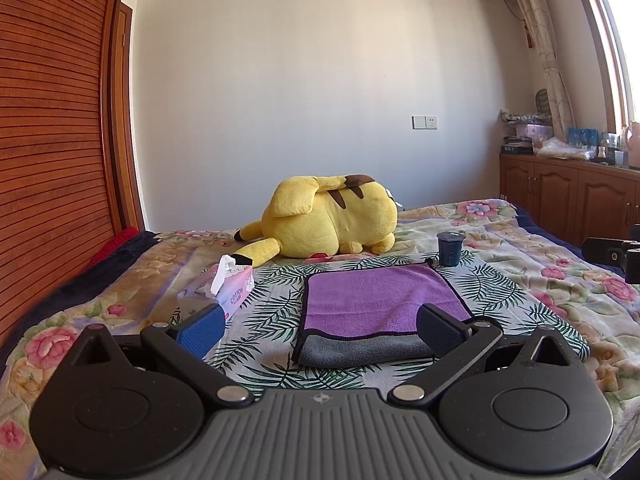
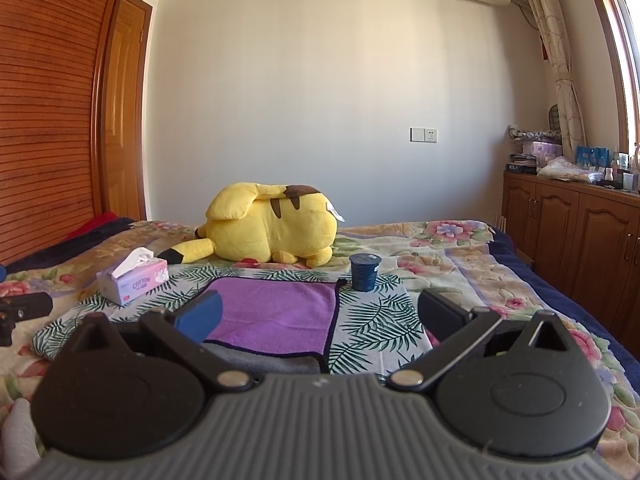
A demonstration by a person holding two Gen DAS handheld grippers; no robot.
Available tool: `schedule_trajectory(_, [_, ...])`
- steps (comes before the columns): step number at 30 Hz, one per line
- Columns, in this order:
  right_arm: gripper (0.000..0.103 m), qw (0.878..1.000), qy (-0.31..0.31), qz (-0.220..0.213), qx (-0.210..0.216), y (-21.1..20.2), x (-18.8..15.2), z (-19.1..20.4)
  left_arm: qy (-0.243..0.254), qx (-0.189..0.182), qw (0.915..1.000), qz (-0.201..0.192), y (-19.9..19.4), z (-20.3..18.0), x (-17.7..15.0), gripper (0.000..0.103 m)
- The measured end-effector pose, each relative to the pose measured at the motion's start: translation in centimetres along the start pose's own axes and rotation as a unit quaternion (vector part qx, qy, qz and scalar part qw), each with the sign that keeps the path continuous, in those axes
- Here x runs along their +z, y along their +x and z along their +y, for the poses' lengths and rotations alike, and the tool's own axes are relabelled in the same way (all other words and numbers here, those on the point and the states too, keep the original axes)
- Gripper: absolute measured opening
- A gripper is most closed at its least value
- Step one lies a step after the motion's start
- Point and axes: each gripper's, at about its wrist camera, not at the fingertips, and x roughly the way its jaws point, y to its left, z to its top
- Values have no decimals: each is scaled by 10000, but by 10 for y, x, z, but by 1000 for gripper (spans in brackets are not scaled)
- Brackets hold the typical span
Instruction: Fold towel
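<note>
Purple towel (image 1: 380, 300) lies half-folded on the bed (image 1: 520, 264); both claws, left (image 1: 320, 326) and right (image 2: 320, 316), gape empty, so pinch its near corners evenly

Home bedroom: indicated by bed (image 1: 520, 248) with floral quilt, Pikachu plush (image 1: 332, 220), wooden wardrobe (image 1: 52, 120), curtained window (image 2: 560, 80).

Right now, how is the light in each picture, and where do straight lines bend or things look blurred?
Left wrist view: bright glare from the window; the wooden wardrobe bows with fisheye distortion; the left tongs look slightly soft up close. Right wrist view: the same window is overexposed; the towel is sharp and evenly lit; the right tongs are dark.
</note>
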Motion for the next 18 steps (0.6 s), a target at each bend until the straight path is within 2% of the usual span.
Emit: schedule_trajectory(18, [103,10000,4,-6,4,-3,-1,-2,4,3,10000,-2,0,0,0,87])
